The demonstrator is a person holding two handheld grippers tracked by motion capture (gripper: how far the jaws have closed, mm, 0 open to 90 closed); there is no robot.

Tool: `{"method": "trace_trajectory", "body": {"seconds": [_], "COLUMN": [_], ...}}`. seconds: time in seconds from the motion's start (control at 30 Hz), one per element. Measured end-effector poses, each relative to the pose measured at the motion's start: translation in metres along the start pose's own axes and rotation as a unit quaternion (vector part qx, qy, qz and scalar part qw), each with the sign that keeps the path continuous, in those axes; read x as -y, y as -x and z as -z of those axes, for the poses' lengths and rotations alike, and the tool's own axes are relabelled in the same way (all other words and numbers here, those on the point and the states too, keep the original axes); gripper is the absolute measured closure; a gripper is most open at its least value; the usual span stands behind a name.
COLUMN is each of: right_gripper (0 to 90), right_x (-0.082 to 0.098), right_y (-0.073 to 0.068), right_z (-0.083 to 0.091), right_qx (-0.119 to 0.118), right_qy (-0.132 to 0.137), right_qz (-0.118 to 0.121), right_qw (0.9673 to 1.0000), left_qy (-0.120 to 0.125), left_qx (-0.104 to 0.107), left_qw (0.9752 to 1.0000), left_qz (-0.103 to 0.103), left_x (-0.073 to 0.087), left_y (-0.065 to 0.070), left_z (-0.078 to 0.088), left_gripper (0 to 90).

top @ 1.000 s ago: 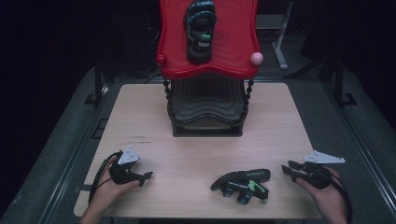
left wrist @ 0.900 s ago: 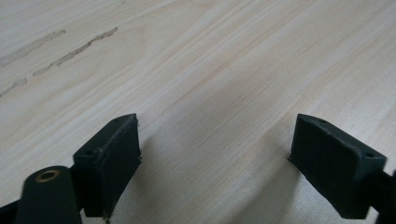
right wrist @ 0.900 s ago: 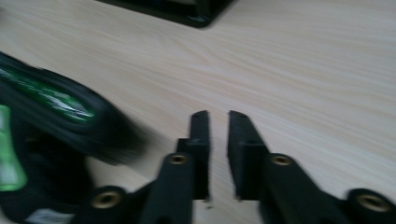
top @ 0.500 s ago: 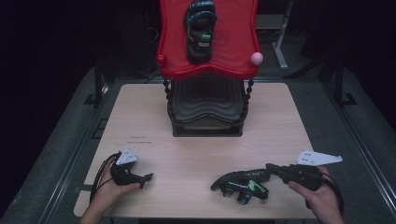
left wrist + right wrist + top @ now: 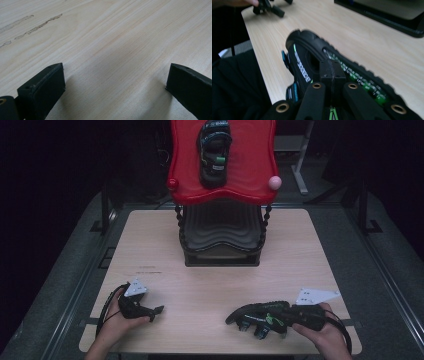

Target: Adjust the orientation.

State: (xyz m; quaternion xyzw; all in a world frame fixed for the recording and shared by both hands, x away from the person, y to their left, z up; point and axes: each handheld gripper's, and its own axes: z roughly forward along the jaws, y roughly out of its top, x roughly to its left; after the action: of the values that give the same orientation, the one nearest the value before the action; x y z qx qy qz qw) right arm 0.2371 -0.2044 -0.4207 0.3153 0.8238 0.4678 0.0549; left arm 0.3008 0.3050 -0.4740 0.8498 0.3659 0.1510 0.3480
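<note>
A black sandal with green trim (image 5: 257, 317) (image 5: 304, 55) lies on its side near the front edge of the wooden table (image 5: 165, 240). My right gripper (image 5: 284, 315) (image 5: 332, 72) is shut, its tips resting against the sandal's heel end; I see nothing between the pads. A matching sandal (image 5: 215, 150) lies on the red top shelf (image 5: 250, 185) of the rack. At the front left my left gripper (image 5: 156, 312) (image 5: 115, 82) rests low over bare wood, its jaws having just opened wide, with nothing between them.
The rack's black lower tiers (image 5: 220, 235) stand at the table's middle back. A pink knob (image 5: 274, 182) sticks out at the red shelf's right corner. Scuff marks (image 5: 37, 25) streak the wood ahead of the left gripper. Dark floor surrounds the table.
My right hand has moved left along the front edge until its shut gripper reached the sandal's heel end. The left hand has stayed put.
</note>
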Motion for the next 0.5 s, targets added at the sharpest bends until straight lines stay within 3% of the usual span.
{"method": "trace_trajectory", "body": {"seconds": [0.5], "right_gripper": [90.0], "right_x": [-0.0032], "right_y": [0.0062], "right_z": [-0.0083], "right_qx": [0.006], "right_qy": [-0.003], "right_qz": [-0.003], "right_qw": [1.0000], "left_qy": [0.000], "left_qx": [0.000], "left_qw": [1.0000], "left_qz": [0.000], "left_x": [0.0000], "left_y": [0.0000], "left_z": [0.0000], "left_gripper": [0.8]}}
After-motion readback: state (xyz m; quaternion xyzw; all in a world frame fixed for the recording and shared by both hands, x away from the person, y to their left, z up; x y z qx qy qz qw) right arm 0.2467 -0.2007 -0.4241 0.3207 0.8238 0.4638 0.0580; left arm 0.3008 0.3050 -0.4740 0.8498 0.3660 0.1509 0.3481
